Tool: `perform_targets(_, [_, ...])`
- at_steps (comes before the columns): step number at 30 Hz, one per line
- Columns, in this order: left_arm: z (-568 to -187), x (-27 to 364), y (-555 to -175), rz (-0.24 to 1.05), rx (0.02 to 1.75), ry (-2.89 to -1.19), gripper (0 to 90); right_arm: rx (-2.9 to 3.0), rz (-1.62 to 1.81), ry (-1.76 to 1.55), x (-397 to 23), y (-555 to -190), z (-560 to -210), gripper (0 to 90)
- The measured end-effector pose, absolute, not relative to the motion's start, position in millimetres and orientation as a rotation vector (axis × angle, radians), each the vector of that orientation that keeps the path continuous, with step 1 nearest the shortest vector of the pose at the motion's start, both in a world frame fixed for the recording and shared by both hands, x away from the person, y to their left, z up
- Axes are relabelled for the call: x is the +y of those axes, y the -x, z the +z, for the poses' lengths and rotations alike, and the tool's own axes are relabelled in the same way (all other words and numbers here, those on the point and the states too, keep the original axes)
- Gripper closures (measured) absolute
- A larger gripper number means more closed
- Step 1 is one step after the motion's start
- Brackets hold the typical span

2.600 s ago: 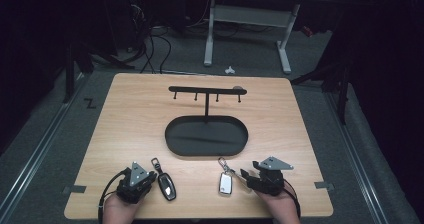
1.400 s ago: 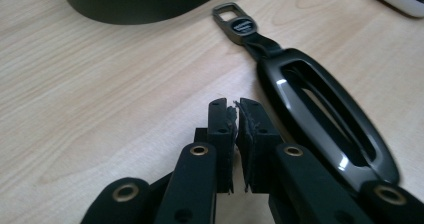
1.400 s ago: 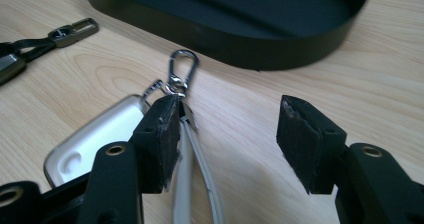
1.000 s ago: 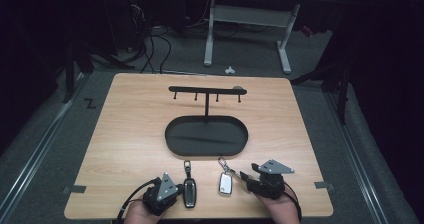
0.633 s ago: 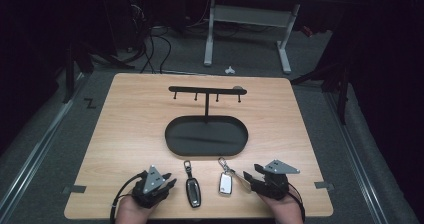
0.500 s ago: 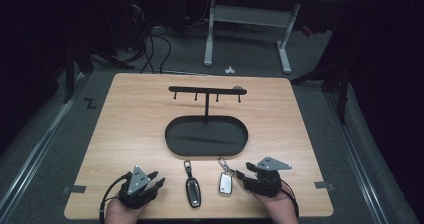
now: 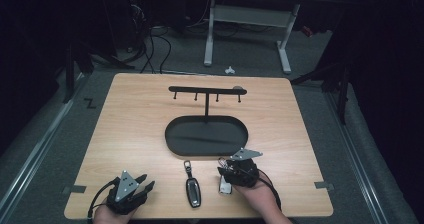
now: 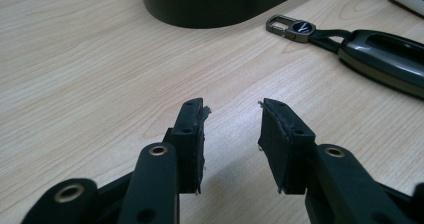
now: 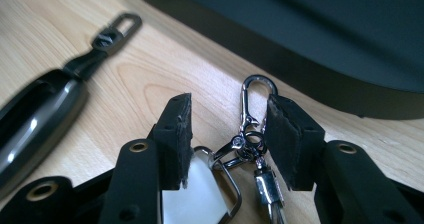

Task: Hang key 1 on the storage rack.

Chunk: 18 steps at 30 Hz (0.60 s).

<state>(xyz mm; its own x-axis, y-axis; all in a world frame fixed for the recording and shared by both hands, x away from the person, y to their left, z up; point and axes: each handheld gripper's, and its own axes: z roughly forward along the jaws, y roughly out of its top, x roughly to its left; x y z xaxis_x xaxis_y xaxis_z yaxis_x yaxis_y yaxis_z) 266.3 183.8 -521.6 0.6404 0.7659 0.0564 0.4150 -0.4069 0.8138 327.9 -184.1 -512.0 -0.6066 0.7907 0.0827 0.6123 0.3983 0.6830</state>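
Patience pays here: we want the right claw [image 9: 227, 129] to finish coming together on the metal hardware of the white key fob with its silver carabiner clip [image 9: 248, 134], not on the slick fob body. We should keep the claw low and square to the light wooden table [image 7: 130, 119], and centre the pinch on the swivel and rings so the pads bite something that cannot slide. If we go too shallow, the clip will likely skate away; too deep, and the pads may scrape the wood.

In the right gripper view, the carabiner lies flat on the table between the two pads [image 9: 175, 134], its loop pointing ahead toward the black oval tray of the key stand [image 9: 320, 64]. The jaws have just been closing, yet a gap remains on both sides, so the pads are not pressing on the clip. The white fob body sits lower, just under the near pad.

In the high view, the right claw [image 7: 226, 173] is over that fob, just in front of the tray. The left claw [image 8: 232, 129] stands apart with nothing between its pads; its jaws have just been opening. The black glossy car key fob with a strap and metal loop [image 7: 192, 188] lies on the table between the two hands, near the left claw [image 7: 142, 183] but clear of it.
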Motion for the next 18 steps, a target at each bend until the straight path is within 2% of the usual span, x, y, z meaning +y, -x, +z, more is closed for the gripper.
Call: perform_targets(18, [-519.2,184.3,-265.6,0.555,0.880,-2.048,62.0,2.675,0.500,-1.314,-163.8,-370.0,-491.1,56.9])
